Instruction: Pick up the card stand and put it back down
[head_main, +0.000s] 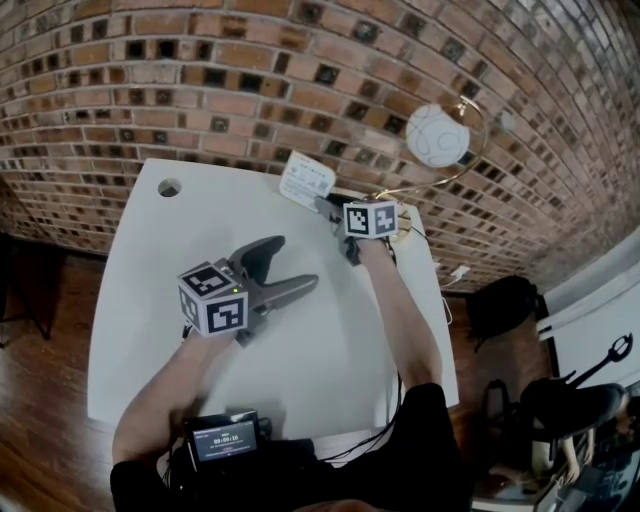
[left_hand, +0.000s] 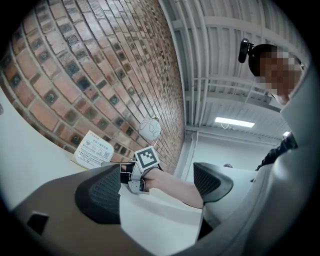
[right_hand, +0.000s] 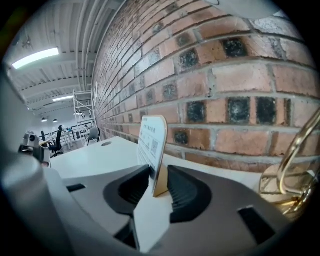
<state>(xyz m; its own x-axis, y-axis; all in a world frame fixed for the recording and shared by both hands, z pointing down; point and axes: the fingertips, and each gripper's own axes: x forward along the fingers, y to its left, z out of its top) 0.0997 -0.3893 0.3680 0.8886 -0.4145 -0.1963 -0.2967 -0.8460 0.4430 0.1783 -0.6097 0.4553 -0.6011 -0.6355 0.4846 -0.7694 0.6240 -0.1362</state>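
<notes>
The card stand (head_main: 306, 180) is a white printed card on a tan base, standing upright at the far edge of the white table (head_main: 150, 300), close to the brick wall. In the right gripper view the card stand (right_hand: 152, 150) rises between the two dark pads of my right gripper (right_hand: 159, 182); a slim gap shows at the left pad, so the jaws are open around it. The right gripper (head_main: 330, 208) reaches it from the right. My left gripper (head_main: 290, 262) hovers open over the table's middle with nothing in it, and its view shows the card stand (left_hand: 93, 149) far off.
A lamp with a white globe (head_main: 437, 135) in a gold ring stands just right of the card stand; its gold base (right_hand: 290, 185) lies beside my right jaw. A cable hole (head_main: 169, 187) marks the far left corner. A small screen device (head_main: 225, 438) sits at the near edge.
</notes>
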